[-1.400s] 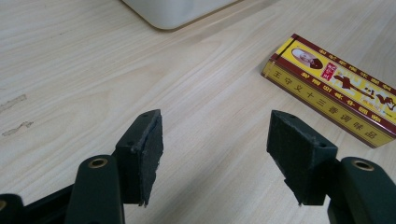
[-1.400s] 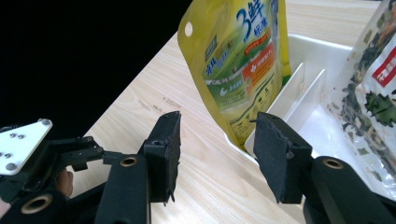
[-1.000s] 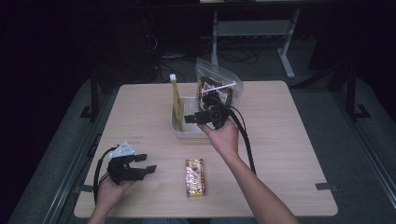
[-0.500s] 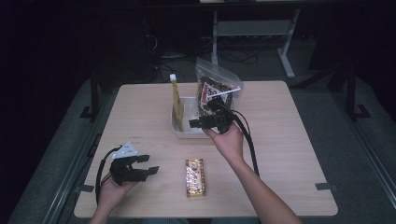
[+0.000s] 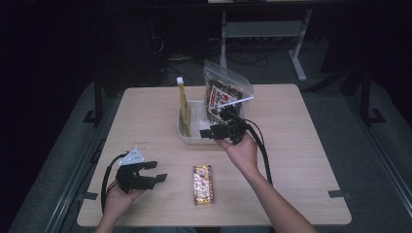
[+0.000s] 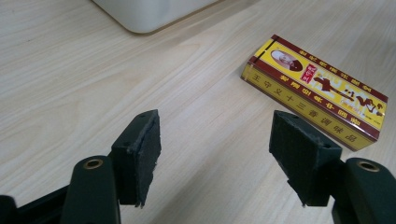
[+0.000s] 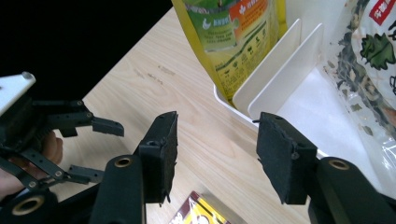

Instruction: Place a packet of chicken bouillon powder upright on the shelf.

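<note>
A yellow and red box (image 5: 203,183) lies flat on the wooden table, near its front. My left gripper (image 5: 158,171) rests to the left of it, open, its jaws aimed at the box (image 6: 322,98) with bare table between them (image 6: 219,149). My right gripper (image 5: 210,126) hovers open at the front edge of a white divided bin (image 5: 190,138). Nothing is between its jaws (image 7: 217,154). In the bin stand a yellow pouch (image 5: 183,104) with a white cap and a clear zip bag (image 5: 224,94) of dark snacks.
The bin's white dividers (image 7: 285,70) stand between the pouch (image 7: 233,37) and the zip bag (image 7: 369,65). The left gripper (image 7: 88,144) shows beyond my right jaws. Cables trail from both grippers toward the table's front. Dark floor and metal table legs surround the table.
My right gripper has drawn back a little from above the bin toward its front edge. The left gripper and the box have stayed put.
</note>
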Demonstrator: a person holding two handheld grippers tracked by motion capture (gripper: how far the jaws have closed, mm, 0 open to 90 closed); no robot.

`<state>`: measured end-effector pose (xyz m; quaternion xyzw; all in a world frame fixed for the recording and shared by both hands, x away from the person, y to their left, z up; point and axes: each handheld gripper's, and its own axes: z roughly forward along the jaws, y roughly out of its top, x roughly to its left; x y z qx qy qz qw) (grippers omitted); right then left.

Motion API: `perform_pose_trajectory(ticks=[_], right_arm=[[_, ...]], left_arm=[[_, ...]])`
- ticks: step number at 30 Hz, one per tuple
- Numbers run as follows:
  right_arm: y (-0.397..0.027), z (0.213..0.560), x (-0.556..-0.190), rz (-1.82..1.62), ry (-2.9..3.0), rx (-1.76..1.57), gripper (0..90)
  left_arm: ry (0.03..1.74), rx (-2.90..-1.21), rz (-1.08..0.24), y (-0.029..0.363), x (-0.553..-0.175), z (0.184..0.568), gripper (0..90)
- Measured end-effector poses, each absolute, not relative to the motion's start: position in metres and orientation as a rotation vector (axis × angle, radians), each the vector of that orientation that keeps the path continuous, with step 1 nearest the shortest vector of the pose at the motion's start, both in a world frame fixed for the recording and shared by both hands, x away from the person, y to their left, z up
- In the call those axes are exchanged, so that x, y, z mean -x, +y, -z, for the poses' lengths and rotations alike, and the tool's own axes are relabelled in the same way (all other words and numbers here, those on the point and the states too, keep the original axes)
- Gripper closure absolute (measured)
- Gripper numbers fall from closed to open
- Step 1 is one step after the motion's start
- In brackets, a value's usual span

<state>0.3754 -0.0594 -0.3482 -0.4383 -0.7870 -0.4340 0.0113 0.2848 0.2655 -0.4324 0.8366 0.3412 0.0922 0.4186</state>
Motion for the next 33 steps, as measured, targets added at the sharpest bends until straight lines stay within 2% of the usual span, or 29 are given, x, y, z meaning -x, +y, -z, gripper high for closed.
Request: perform_pose_trajectory(ticks=[22, 33], right_arm=[[-0.061, 0.364, -0.361, 1.312, -2.543, 1.235, 43.7], [-0.067, 0.383, -0.353, 1.269, -2.563, 1.193, 42.3]], left_arm=[[0.841, -2.091, -0.220, 0.257, -0.281, 0.430, 29.8], [0.828, -2.096, -0.216, 0.250, -0.280, 0.429, 29.1]])
